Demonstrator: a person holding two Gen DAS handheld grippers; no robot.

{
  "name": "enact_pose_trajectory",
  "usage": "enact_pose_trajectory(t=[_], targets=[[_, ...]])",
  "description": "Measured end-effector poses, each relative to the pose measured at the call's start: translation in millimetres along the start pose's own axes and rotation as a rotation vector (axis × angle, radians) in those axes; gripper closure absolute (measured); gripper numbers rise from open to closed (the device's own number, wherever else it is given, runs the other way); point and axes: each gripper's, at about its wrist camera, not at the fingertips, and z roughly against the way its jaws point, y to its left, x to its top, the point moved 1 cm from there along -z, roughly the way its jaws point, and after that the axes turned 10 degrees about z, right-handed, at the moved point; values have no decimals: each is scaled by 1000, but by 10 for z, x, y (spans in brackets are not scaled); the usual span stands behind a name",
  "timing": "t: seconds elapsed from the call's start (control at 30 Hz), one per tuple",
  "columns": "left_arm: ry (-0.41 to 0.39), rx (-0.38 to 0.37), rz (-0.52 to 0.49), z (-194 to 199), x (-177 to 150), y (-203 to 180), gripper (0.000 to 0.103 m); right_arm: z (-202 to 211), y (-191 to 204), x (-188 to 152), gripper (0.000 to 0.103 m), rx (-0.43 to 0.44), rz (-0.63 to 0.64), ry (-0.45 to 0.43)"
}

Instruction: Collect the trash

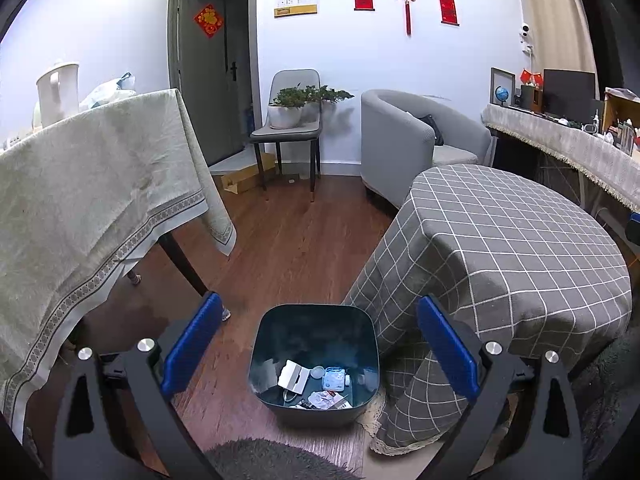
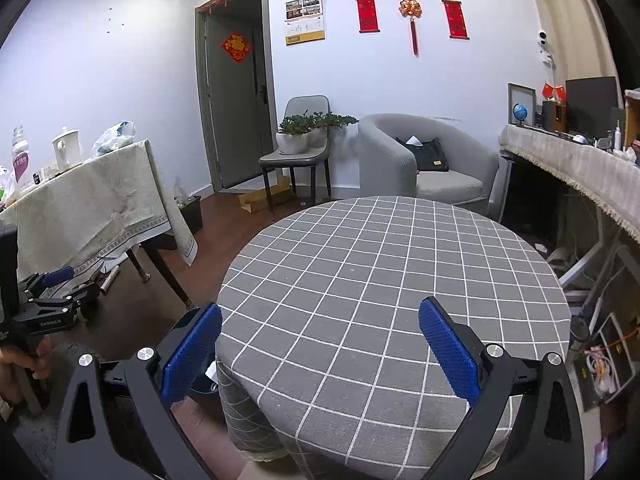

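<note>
A dark blue-grey trash bin (image 1: 280, 332) stands on the wood floor beside the round table. Inside it lie several pieces of trash (image 1: 320, 386): white packaging, a blue-white wrapper, crumpled paper. My left gripper (image 1: 320, 344) is open and empty, hovering above the bin with its blue pads either side. My right gripper (image 2: 320, 348) is open and empty above the near edge of the round table with the grey checked cloth (image 2: 396, 264). The left gripper also shows in the right wrist view (image 2: 52, 280), held in a hand at the far left.
A table with a beige cloth (image 1: 92, 184) stands left, bearing a white kettle (image 1: 56, 92) and a plastic bag. A chair with potted plants (image 1: 296, 108), a grey armchair (image 1: 404, 140) and a cluttered sideboard (image 1: 568, 140) line the back. A grey rug (image 1: 276, 460) lies near.
</note>
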Motion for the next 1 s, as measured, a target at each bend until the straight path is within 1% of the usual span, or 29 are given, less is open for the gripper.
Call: enact_pose_trajectory(t=[0.23,1.0], targets=[[3,-2,11,-4,-9,-23,4,11,-13,-4,3,3,-14,-6],[7,-5,2,-11,-27,-49,4,17,-42,-12,3,4,-14,-4]])
